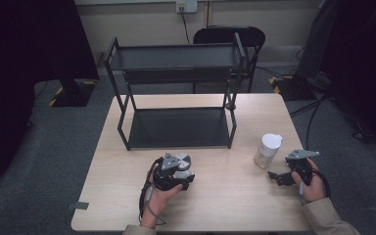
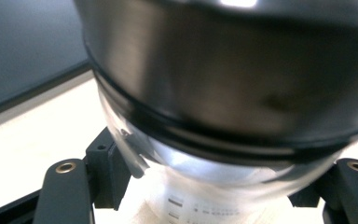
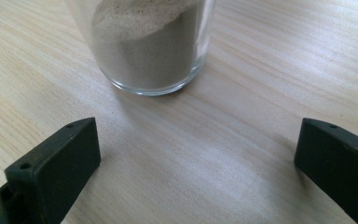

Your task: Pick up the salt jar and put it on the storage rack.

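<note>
A glass jar with a silver metal lid [image 1: 182,160] is at the table's front middle, and my left gripper [image 1: 181,173] is shut on it. In the left gripper view the jar's dark lid [image 2: 223,70] looms close above its clear glass body [image 2: 186,184], and my left gripper [image 2: 205,191] has a black jaw pressed against each side. A second glass jar with a white lid [image 1: 268,149] stands at the right, holding grey-brown powder [image 3: 144,42]. My right gripper [image 1: 278,173] sits just in front of it on the table, open [image 3: 198,158] with nothing between its jaws.
A black metal two-tier rack [image 1: 176,88] stands at the back middle of the wooden table [image 1: 225,205], its lower shelf [image 1: 178,127] just beyond the left jar. A dark chair [image 1: 230,34] is behind the rack. Cables run on the floor at the right.
</note>
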A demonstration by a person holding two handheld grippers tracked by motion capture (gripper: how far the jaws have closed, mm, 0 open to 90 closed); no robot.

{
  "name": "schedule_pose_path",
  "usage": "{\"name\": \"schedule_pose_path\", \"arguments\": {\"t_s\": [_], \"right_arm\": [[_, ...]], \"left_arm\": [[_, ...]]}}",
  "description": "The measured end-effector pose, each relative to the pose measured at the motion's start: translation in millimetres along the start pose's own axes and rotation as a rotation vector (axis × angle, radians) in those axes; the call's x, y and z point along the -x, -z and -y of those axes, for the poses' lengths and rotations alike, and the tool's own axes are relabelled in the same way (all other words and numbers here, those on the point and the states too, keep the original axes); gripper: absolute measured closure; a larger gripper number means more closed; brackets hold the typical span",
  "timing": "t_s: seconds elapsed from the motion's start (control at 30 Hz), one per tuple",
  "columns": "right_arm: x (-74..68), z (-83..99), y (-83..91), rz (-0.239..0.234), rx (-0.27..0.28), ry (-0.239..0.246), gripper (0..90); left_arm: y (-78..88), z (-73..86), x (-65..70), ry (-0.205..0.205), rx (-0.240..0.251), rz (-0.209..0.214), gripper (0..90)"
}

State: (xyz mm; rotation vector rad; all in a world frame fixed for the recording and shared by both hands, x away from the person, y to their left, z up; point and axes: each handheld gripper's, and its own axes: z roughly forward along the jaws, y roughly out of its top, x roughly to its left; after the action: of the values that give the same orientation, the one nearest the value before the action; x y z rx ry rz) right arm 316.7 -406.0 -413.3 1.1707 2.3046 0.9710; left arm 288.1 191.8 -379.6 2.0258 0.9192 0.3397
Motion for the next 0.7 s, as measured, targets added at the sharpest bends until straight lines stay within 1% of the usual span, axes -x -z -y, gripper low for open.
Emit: {"name": "schedule_pose_path", "arguments": {"t_s": [0.17,0.27,0.3,0.4,0.53,0.7], "right_arm": [[0.0,0.0,0.0,0.0,0.0,0.0,0.0],[0.0,0.0,0.0,0.0,0.0,0.0,0.0],[0.0,0.0,0.0,0.0,0.0,0.0,0.0],[0.0,0.0,0.0,0.0,0.0,0.0,0.0],[0.0,0.0,0.0,0.0,0.0,0.0,0.0],[0.0,-0.1,0.0,0.0,0.0,0.0,0.0]], "left_arm": [[0.0,-11.4,-5.7,0.001,-0.006,0.004,30.4],[-0.4,-15.6,-8.3,0.001,-0.003,0.006,30.4],[-0.3,-20.3,-10.5,0.001,-0.001,0.006,30.4],[0.3,-26.8,-14.6,0.002,0.005,0.009,30.5],[1.9,-35.0,-19.4,0.012,0.013,0.006,30.4],[6.0,-46.2,-25.8,0.013,0.022,-0.004,30.5]]}}
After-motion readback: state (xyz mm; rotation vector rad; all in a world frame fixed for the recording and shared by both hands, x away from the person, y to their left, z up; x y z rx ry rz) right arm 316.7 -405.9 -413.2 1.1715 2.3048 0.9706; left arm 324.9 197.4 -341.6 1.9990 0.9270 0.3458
